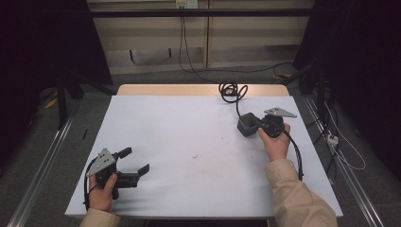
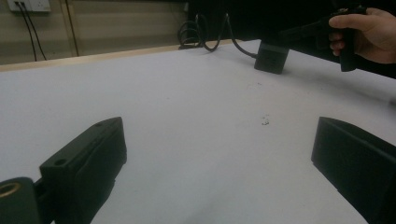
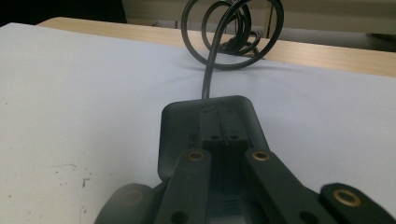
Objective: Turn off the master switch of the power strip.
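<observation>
A black power adapter (image 1: 247,125) lies on the white table (image 1: 189,137) at the right, with its cable running to a coil (image 1: 230,91) at the far edge. My right gripper (image 1: 258,124), held by a hand, is shut, and its jaws rest together over the top of the adapter (image 3: 180,126). Nothing shows between the right gripper's tips (image 3: 222,122). At the near left my left gripper (image 1: 136,160) is open above bare table. From the left gripper (image 2: 219,140), the adapter (image 2: 271,58) and the right hand lie far off.
The coiled cable (image 3: 233,32) sits on the wooden strip at the table's far edge. Small dark specks (image 1: 194,156) mark the middle of the white surface. Metal rails run along the floor on both sides, and loose cables lie on the floor to the right.
</observation>
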A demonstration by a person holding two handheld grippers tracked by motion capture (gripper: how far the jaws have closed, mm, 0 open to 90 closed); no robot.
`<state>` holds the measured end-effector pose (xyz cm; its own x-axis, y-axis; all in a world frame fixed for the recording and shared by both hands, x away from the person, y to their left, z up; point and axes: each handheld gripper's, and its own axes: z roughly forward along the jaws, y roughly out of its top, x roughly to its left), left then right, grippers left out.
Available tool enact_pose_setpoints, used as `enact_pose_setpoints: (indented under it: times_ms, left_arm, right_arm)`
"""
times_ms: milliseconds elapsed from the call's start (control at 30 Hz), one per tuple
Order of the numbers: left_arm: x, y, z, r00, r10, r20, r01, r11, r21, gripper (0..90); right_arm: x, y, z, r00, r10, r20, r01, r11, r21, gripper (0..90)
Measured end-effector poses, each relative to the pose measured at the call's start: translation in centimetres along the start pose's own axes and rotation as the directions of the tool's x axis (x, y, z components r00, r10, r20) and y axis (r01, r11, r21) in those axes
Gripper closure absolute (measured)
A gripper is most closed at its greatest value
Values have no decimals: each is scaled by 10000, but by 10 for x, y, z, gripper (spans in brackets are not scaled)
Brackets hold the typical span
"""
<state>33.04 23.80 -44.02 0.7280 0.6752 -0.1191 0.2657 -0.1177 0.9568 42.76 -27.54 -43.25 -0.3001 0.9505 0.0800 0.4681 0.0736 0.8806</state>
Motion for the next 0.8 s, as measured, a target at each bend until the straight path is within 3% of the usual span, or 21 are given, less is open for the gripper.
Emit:
enact_pose_setpoints:
  times_ms: [800]
  left_arm:
    - [-1,0,1,10000,75,46,-75,10000,23,29]
  right_arm:
    - [4,1,0,9985,-511,190,509,9986,148,900]
